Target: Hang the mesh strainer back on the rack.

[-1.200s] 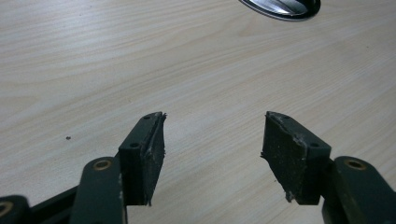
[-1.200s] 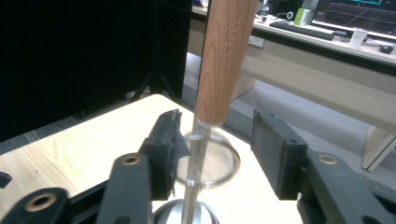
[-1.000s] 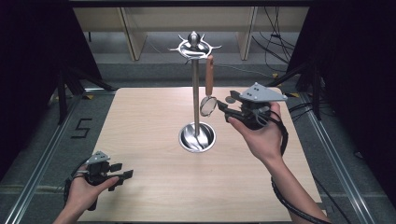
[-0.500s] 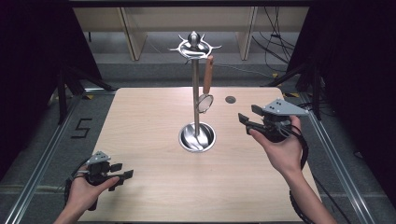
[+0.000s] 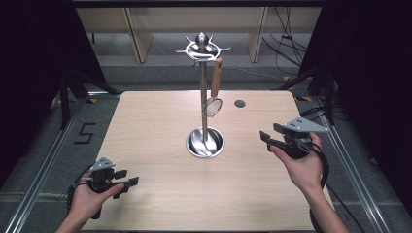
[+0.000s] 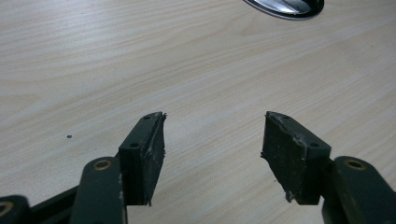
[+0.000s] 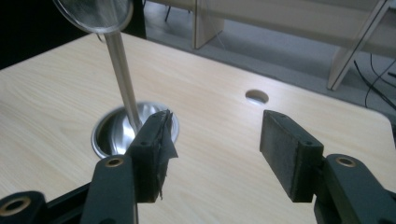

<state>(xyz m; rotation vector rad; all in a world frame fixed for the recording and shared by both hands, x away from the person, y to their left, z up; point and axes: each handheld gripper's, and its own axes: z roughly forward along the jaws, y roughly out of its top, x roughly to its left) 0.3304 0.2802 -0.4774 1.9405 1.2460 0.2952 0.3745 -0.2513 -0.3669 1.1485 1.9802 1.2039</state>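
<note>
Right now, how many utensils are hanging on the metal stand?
1: a wooden-handled strainer hangs from a hook on the right side of the stand, its mesh bowl beside the pole. The other hooks look bare.

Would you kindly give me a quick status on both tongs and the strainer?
Left tongs open, empty, low over the table. Right tongs open, empty, away from the stand. Strainer hanging on the stand's hook. Nothing in the way.

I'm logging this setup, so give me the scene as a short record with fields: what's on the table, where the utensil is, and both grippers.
table: light wood table
stand: metal rack, round base, centre
utensil: strainer with wooden handle, hanging from a top hook
left gripper: open, empty, near front left corner
right gripper: open, empty, right of the stand
</note>
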